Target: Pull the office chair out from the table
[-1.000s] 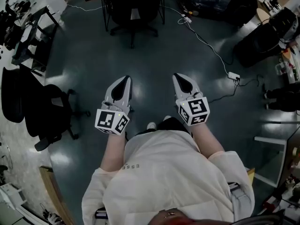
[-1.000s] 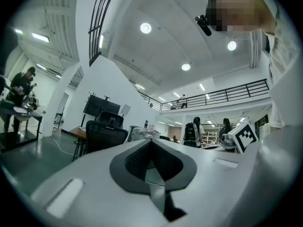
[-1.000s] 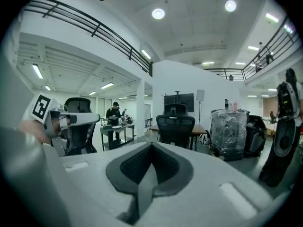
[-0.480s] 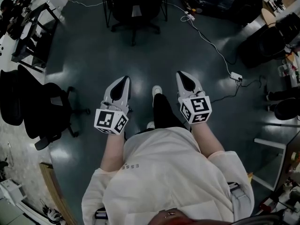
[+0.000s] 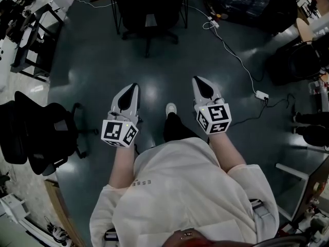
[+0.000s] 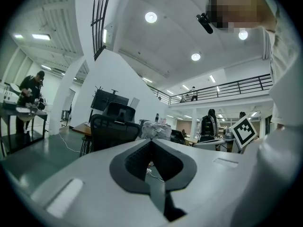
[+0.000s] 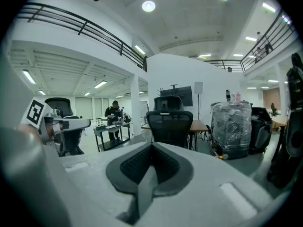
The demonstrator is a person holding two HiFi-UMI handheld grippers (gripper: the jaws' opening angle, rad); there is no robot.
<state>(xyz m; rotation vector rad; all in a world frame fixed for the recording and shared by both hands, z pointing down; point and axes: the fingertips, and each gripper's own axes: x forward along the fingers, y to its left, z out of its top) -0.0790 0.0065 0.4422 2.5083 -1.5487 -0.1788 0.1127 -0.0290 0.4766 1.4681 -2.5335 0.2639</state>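
Black mesh office chair (image 5: 148, 6) sits at brown wood table (image 7: 200, 125), well ahead.
Left gripper (image 5: 132, 89) & right gripper (image 5: 199, 84): jaws closed tight, nothing held.

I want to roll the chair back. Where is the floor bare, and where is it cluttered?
The glossy dark floor is bare between the black mesh office chair ahead and the person's white shoe. Crowded: the white power strip and its cable on the right, another black chair on the left.
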